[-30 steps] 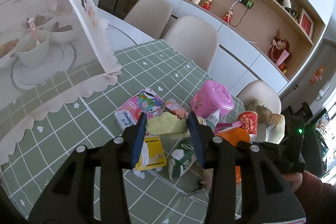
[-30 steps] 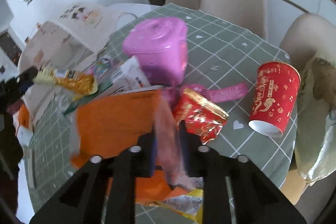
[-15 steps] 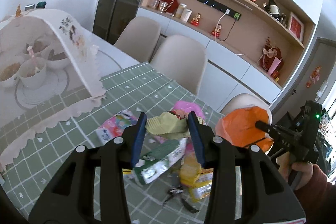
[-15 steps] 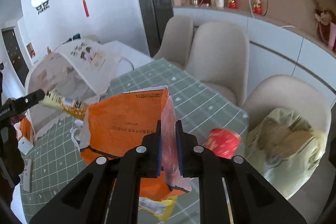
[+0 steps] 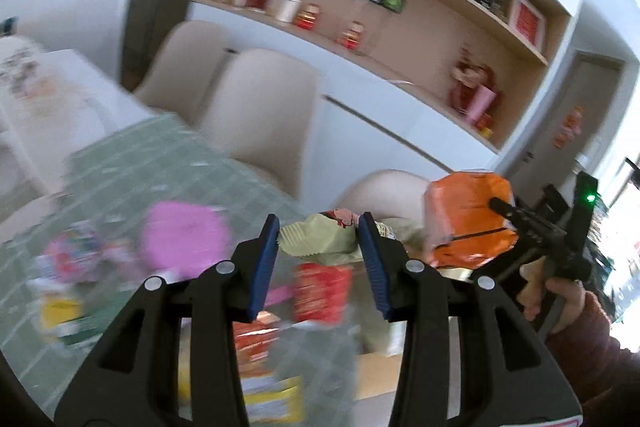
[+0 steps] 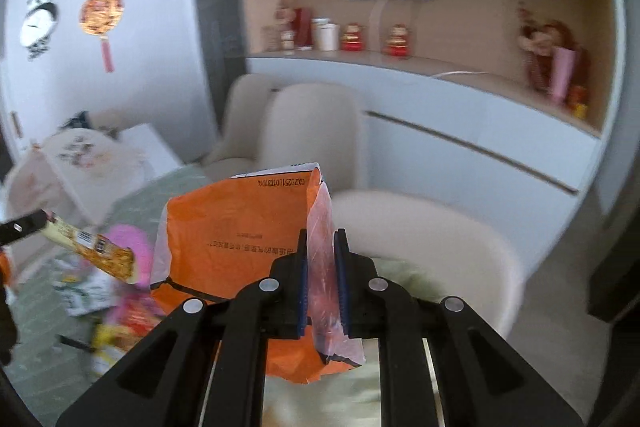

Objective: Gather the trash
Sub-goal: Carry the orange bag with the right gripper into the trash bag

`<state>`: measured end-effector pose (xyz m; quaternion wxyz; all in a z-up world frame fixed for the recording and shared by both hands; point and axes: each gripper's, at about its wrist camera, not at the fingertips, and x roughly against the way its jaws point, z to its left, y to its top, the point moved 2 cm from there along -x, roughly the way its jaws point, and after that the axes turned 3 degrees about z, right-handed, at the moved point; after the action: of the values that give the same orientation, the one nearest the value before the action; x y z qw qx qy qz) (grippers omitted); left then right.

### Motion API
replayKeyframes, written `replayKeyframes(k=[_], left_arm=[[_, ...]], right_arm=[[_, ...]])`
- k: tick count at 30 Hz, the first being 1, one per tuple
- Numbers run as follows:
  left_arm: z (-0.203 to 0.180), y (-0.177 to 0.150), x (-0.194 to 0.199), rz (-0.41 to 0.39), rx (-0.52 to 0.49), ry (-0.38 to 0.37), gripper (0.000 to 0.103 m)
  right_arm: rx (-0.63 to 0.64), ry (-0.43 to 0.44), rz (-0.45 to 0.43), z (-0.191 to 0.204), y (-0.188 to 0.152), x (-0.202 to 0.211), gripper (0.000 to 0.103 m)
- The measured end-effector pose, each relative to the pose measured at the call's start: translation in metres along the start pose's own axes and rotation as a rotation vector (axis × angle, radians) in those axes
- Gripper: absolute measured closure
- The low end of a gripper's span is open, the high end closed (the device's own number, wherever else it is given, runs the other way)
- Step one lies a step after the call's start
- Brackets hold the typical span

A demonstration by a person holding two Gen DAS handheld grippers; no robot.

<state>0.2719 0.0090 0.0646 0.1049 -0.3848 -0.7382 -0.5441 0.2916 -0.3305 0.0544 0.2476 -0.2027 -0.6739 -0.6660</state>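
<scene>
My right hand-held gripper pinches the crinkly orange plastic packet; my left hand-held gripper clamps a pale yellow-green crumpled wrapper. Both hang beyond the surface's far edge, above the yellowish bag. I'd centre over its mouth before letting go.

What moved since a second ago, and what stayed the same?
Both tools lifted up off the table and swung toward the chair, carrying their trash. The right tool kept its orange bag, the left tool its yellow wrapper. The other litter stayed put.
</scene>
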Motion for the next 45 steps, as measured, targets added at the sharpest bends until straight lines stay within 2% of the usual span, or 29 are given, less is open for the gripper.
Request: replayKeyframes(k=[4, 6, 9, 11, 14, 18, 19, 22, 26, 31, 34, 36, 40, 42, 45], left_arm=[[-0.058, 0.006, -0.071, 0.074, -0.050, -0.081, 0.064], [-0.077, 0.004, -0.102, 0.115, -0.051, -0.116, 0.064], [-0.109, -0.004, -0.153, 0.188, -0.068, -0.152, 0.064], [-0.125, -0.015, -0.186, 0.235, -0.096, -0.137, 0.064], [-0.137, -0.032, -0.214, 0.273, -0.127, -0.112, 0.063], [-0.137, -0.042, -0.236, 0.297, -0.130, -0.092, 0.061], [-0.134, -0.041, -0.238, 0.299, -0.118, -0.095, 0.059], [-0.122, -0.032, -0.231, 0.280, -0.053, -0.095, 0.040], [-0.111, -0.020, -0.208, 0.237, -0.014, -0.084, 0.033], [-0.095, -0.013, -0.173, 0.175, 0.017, -0.057, 0.033], [-0.093, -0.017, -0.158, 0.160, -0.024, 0.006, 0.033], [-0.091, -0.024, -0.149, 0.159, -0.059, 0.040, 0.033], [-0.082, -0.037, -0.134, 0.172, -0.060, 0.041, 0.033], [-0.077, -0.043, -0.127, 0.179, -0.065, 0.046, 0.033], [-0.069, -0.050, -0.115, 0.183, -0.075, 0.065, 0.033]], right_arm=[[-0.050, -0.086, -0.017, -0.064, -0.003, 0.001, 0.090], [-0.089, -0.102, -0.028, -0.095, -0.004, 0.004, 0.090], [-0.096, -0.131, -0.044, -0.124, -0.003, 0.005, 0.090], [-0.102, -0.134, -0.054, -0.135, -0.002, 0.005, 0.090], [-0.106, -0.094, -0.068, -0.149, -0.002, 0.001, 0.090], [-0.074, -0.064, -0.045, -0.137, -0.008, -0.018, 0.090], [-0.071, -0.053, -0.037, -0.130, -0.010, -0.021, 0.090], [-0.054, -0.013, -0.007, -0.117, -0.016, -0.040, 0.090], [-0.021, 0.030, 0.057, -0.092, -0.031, -0.072, 0.090], [0.032, 0.040, 0.148, -0.063, -0.060, -0.113, 0.090], [0.061, 0.040, 0.211, -0.047, -0.080, -0.133, 0.090], [0.099, 0.016, 0.247, -0.037, -0.092, -0.143, 0.090], [0.151, -0.062, 0.326, -0.031, -0.108, -0.162, 0.090], [0.132, -0.070, 0.344, -0.033, -0.111, -0.165, 0.090], [0.088, -0.033, 0.331, -0.033, -0.107, -0.159, 0.090]])
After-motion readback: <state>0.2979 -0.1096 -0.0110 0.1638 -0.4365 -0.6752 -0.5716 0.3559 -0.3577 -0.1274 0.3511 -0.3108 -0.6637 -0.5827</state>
